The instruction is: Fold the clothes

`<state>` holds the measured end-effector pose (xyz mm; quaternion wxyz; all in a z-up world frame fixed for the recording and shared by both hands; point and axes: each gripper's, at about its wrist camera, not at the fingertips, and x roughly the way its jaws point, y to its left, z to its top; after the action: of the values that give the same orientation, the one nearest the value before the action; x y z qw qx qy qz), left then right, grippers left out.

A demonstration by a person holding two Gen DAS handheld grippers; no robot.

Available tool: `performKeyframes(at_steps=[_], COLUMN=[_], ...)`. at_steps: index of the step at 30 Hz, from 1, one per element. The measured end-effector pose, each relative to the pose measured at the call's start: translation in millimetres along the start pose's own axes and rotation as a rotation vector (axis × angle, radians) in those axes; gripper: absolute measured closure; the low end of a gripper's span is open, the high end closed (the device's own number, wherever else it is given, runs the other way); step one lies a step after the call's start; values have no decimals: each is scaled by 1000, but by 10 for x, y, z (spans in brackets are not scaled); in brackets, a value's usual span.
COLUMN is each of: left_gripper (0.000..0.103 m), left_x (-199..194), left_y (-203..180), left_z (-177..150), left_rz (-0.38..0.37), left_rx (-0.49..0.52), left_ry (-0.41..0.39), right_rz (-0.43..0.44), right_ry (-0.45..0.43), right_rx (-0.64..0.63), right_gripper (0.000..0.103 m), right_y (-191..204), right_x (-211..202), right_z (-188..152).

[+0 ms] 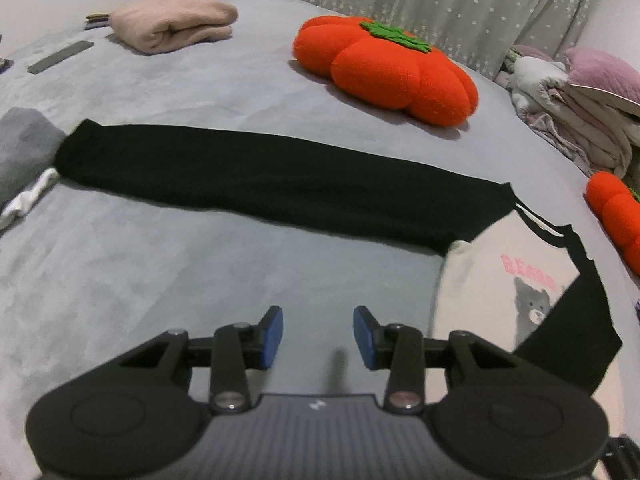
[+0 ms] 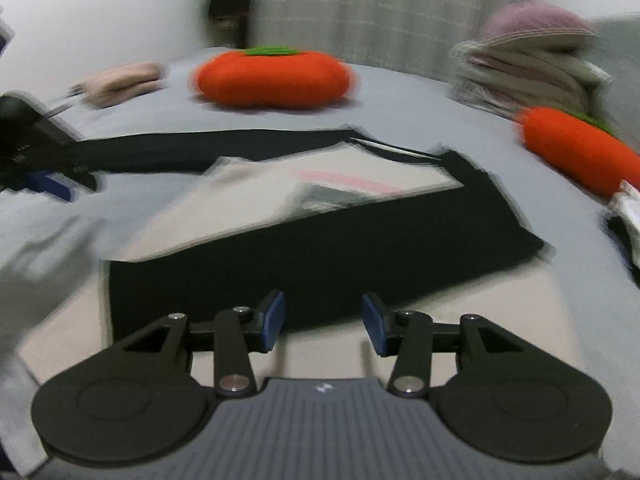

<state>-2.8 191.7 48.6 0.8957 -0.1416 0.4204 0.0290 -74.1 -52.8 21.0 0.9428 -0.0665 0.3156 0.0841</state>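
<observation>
Cream shirt with black sleeves, grey bedsheet, orange green-topped pumpkin cushion

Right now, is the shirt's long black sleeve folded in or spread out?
Spread out: the black sleeve lies straight across the bed, away from the shirt body.

The grey bed cover looks like soft, matt, slightly napped cloth. Across the middle of the frame, the black long sleeve is dull, light-swallowing knit, while the cream shirt front with a bear print at lower right appears smooth. The orange pumpkin-shaped cushion at upper centre shows a coarse, visibly woven weave. The folded pink garment at upper left looks fleecy. The left gripper is matt black plastic with blue rubbery pads and shiny metal pivot pins.
</observation>
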Motion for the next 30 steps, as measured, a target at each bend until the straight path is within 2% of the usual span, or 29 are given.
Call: performKeyframes(at_steps=[5, 12, 15, 19, 30], left_gripper=[63, 63, 63, 62, 62], left_x=[-9, -7, -8, -35, -1], left_y=[105, 193, 211, 241, 364], left_z=[17, 45, 57, 73, 122], left_rz=[30, 34, 31, 24, 63], left_rx=[4, -1, -2, -6, 2], left_ry=[-16, -22, -24, -30, -36], right_rz=[123, 171, 180, 175, 149], right_ry=[16, 15, 19, 19, 19], right_rx=[-91, -84, -109, -107, -75], right_gripper=[56, 76, 80, 80, 80], right_y=[526, 668, 713, 764, 887], right_x=[196, 202, 169, 203, 357], right_z=[38, 27, 42, 69, 134])
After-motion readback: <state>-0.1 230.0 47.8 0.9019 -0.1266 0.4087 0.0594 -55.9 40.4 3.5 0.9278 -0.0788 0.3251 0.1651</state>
